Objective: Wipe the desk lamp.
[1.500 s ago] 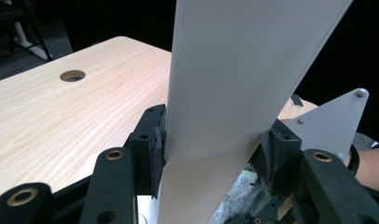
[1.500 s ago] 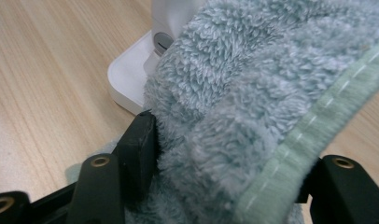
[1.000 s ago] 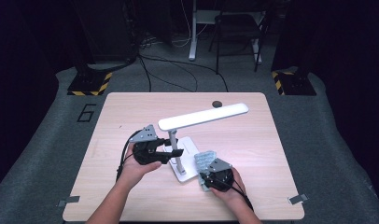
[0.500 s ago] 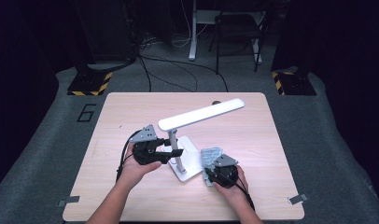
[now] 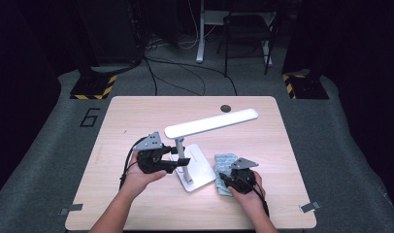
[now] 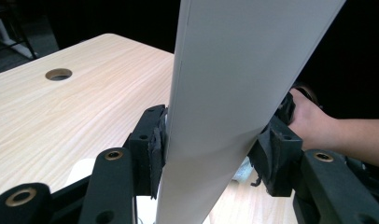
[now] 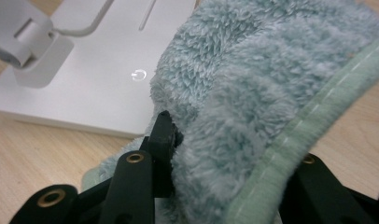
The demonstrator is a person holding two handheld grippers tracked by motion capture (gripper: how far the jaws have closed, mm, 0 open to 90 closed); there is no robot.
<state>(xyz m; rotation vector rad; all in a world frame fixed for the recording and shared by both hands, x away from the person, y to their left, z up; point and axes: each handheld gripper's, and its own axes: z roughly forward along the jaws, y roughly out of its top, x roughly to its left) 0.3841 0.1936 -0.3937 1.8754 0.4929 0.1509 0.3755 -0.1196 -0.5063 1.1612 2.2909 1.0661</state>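
Observation:
A white desk lamp stands on the table, its long head (image 5: 212, 125) slanting to the right above its flat base (image 5: 197, 165). My left gripper (image 5: 178, 162) is shut on the lamp's upright post (image 6: 225, 93), with both pads pressed against its sides. A pale green fluffy cloth (image 5: 224, 162) lies just right of the base. My right gripper (image 5: 229, 182) has just been closing, and the cloth (image 7: 253, 93) is bunched between its jaws, with one fingertip (image 7: 163, 133) sunk into the pile. The base (image 7: 94, 79) with its power mark lies just beyond the cloth.
The wooden table (image 5: 137, 116) has a round cable hole (image 5: 226, 108) near its far edge. Beyond the table are striped floor blocks, cables and a chair. The person's right hand (image 6: 318, 126) is behind the post in the left gripper view.
My right gripper has shifted a little to the right beside the lamp base and its jaws have closed on the cloth. The left gripper has stayed on the post.

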